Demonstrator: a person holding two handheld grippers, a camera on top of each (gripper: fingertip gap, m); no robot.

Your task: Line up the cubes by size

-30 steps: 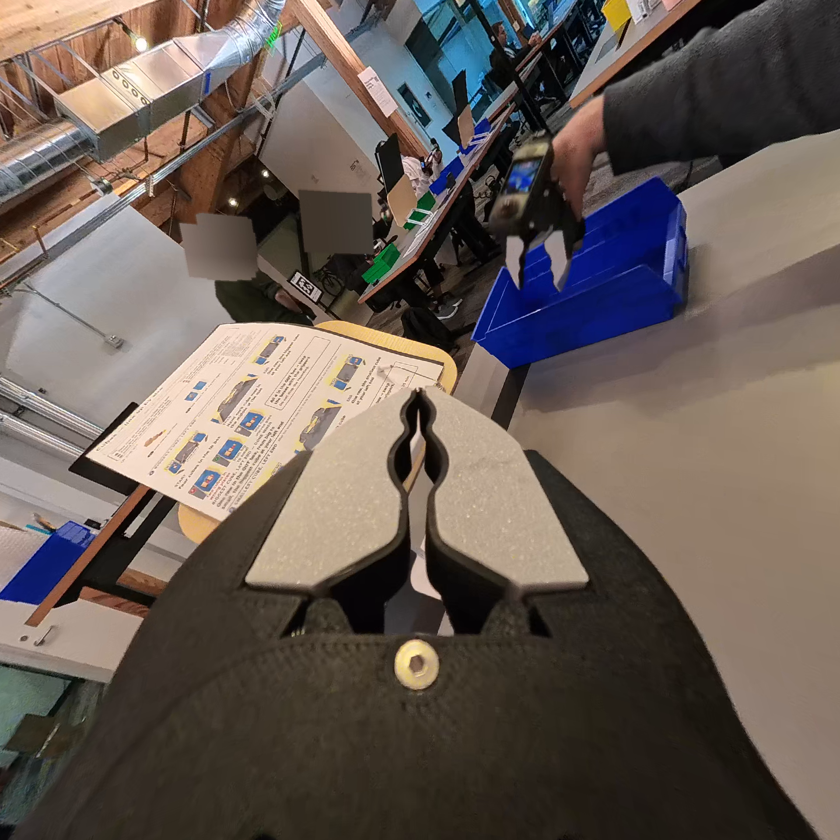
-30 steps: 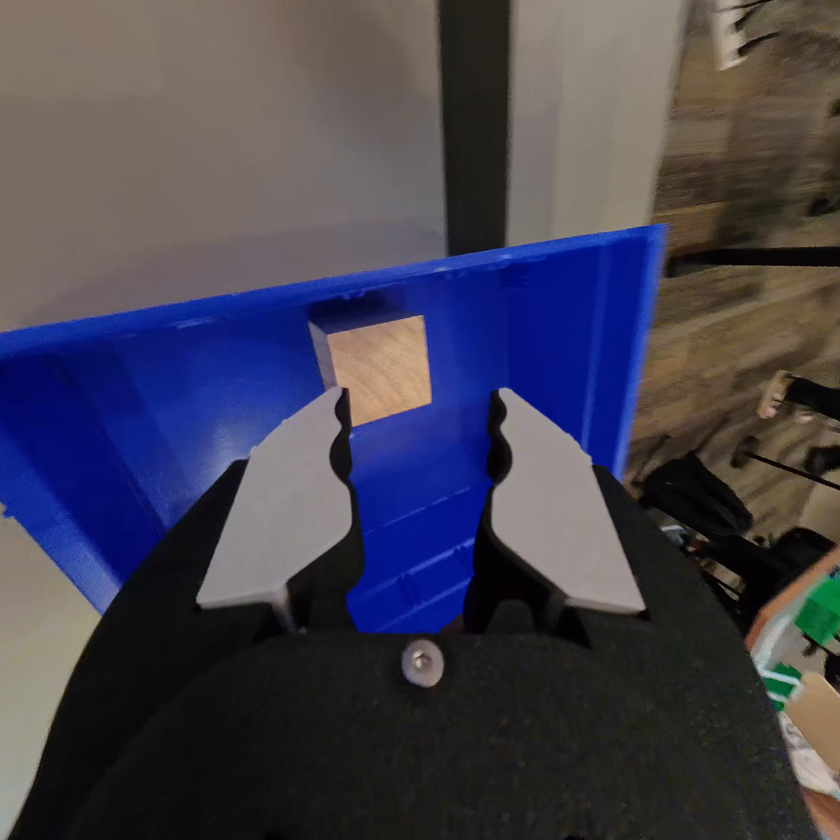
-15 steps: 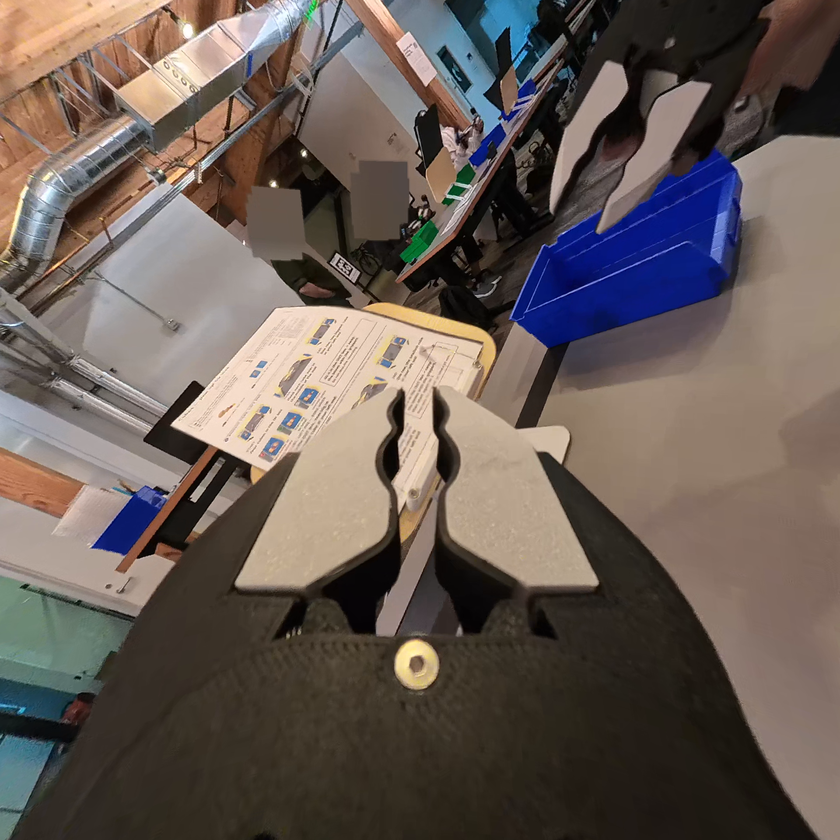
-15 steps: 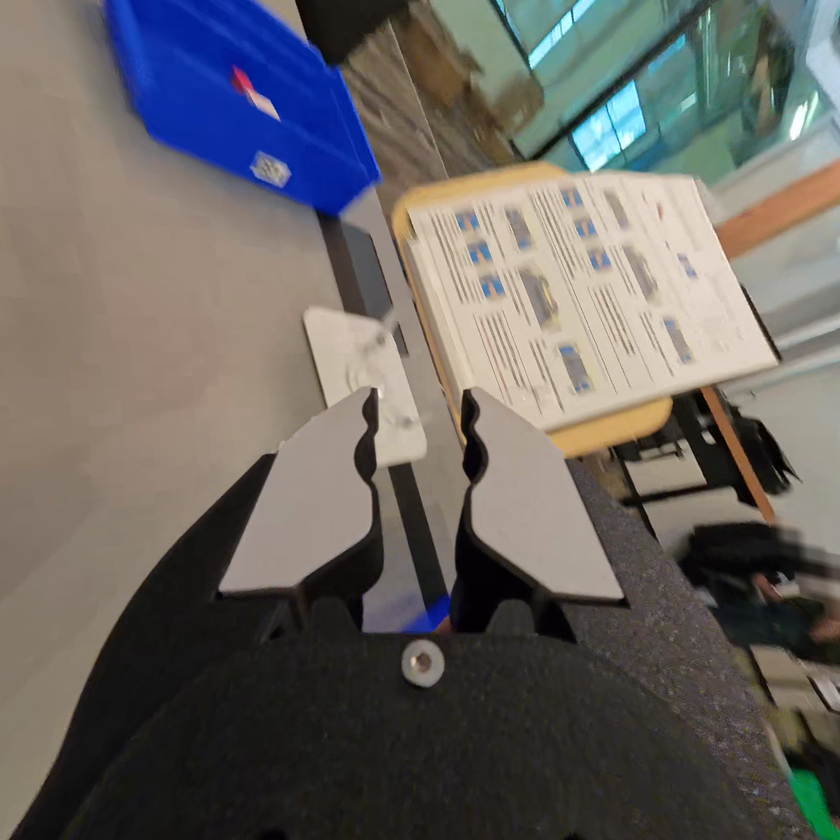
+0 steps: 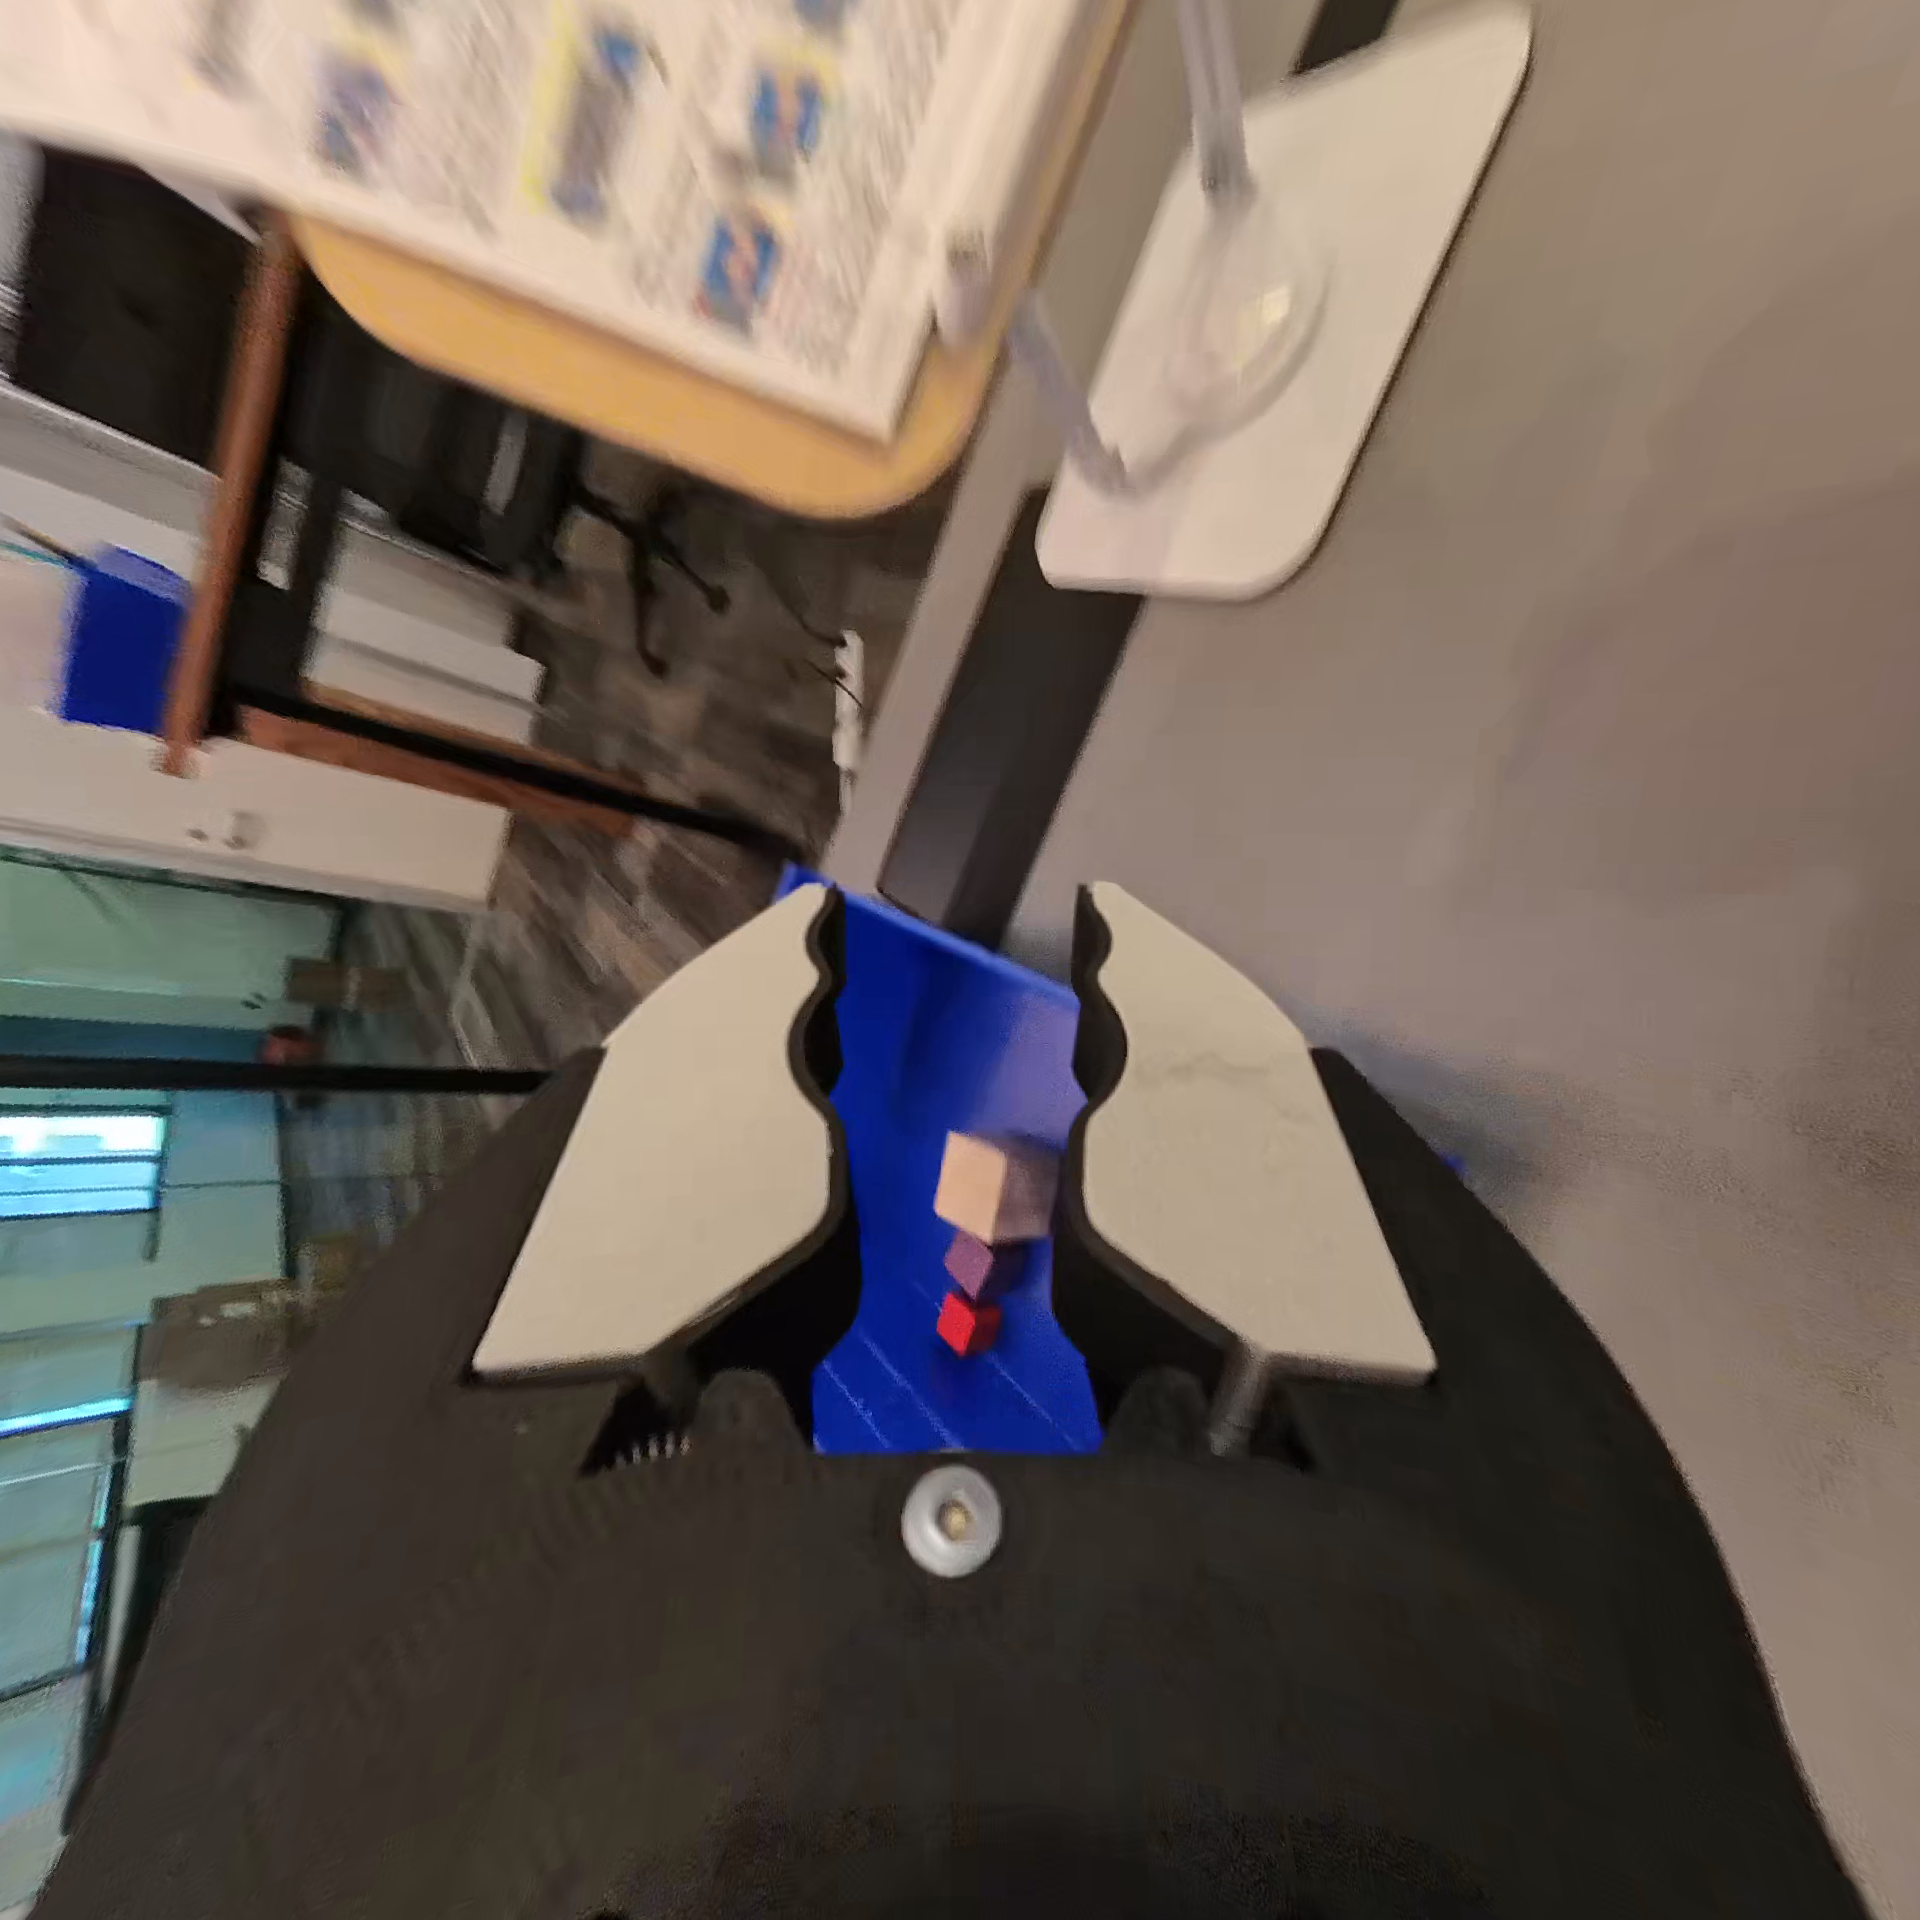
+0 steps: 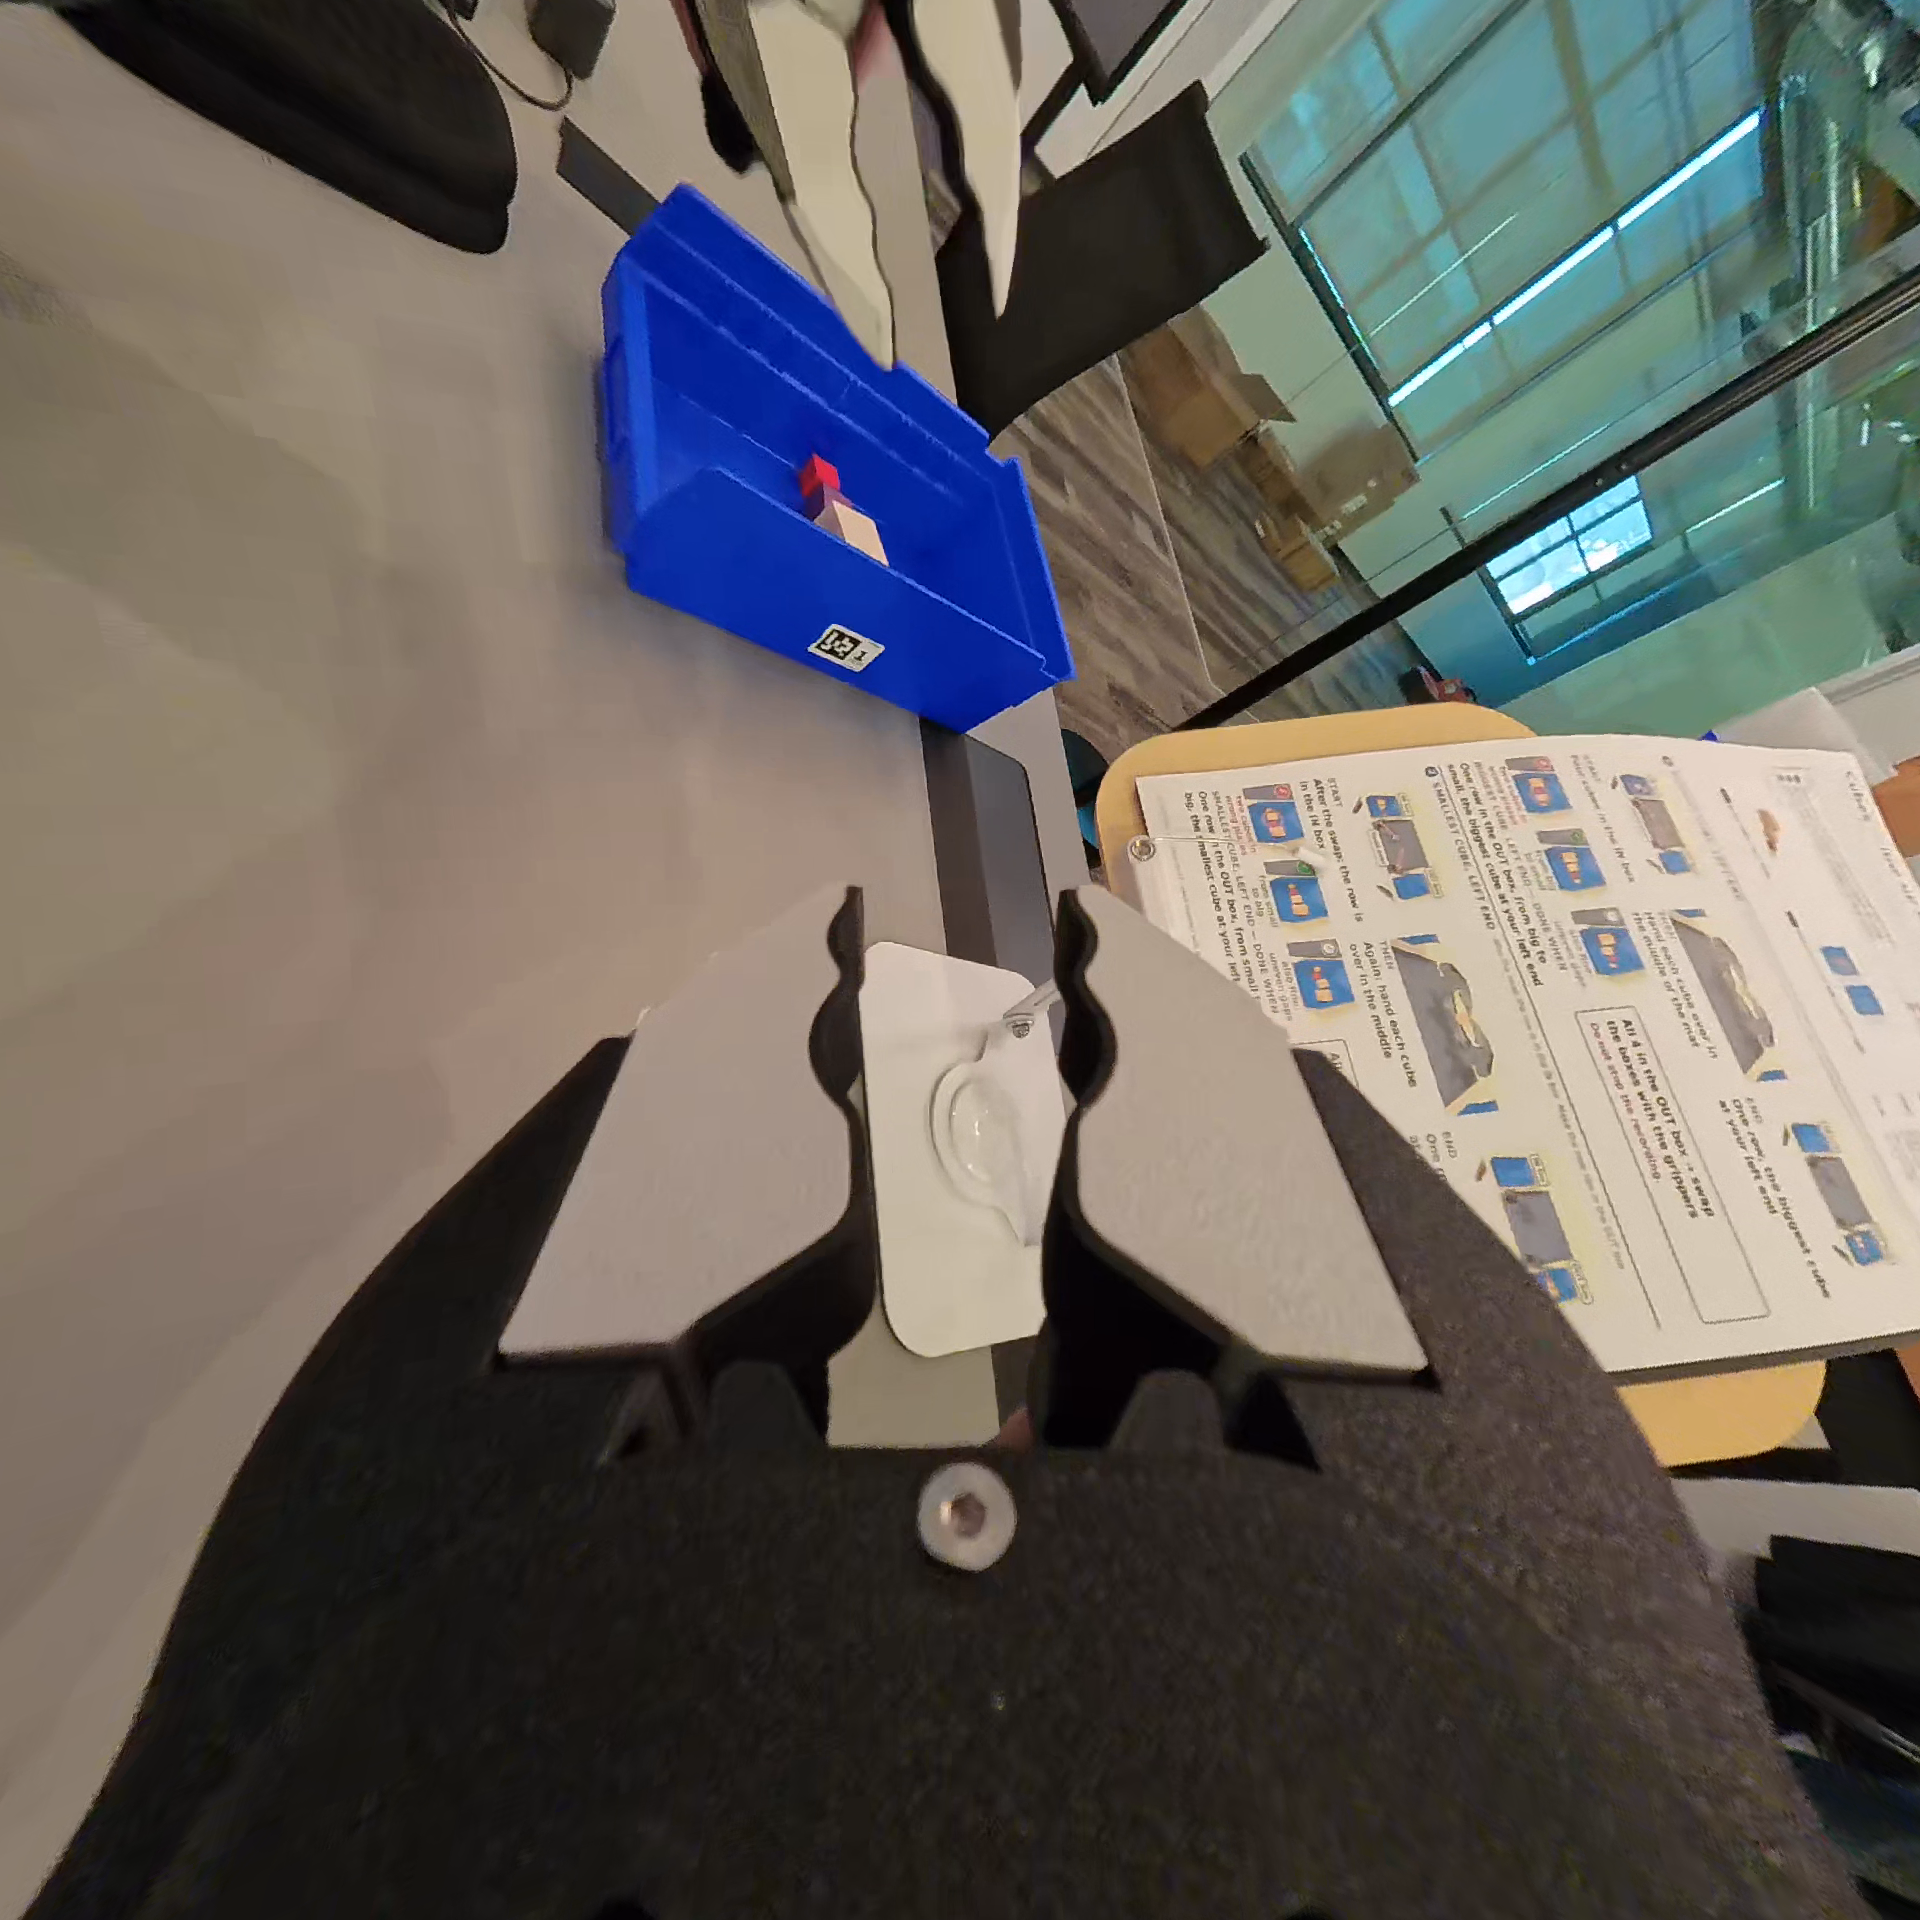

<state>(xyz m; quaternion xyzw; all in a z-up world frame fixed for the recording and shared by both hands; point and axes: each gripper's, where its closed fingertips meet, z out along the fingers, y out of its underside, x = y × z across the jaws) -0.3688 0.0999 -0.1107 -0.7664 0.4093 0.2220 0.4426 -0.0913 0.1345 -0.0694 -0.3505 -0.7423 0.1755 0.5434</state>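
Your left gripper hangs wide open over the blue bin at the table's edge, gripping nothing. Three cubes sit in a row inside: tan, purple, red. Your right gripper is open too, empty, near the white plate.

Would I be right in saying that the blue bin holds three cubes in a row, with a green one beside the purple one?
Not quite: the small cube beside the purple cube is red, not green, as the left wrist view shows. The blue bin does hold three in a row, including the wooden cube.
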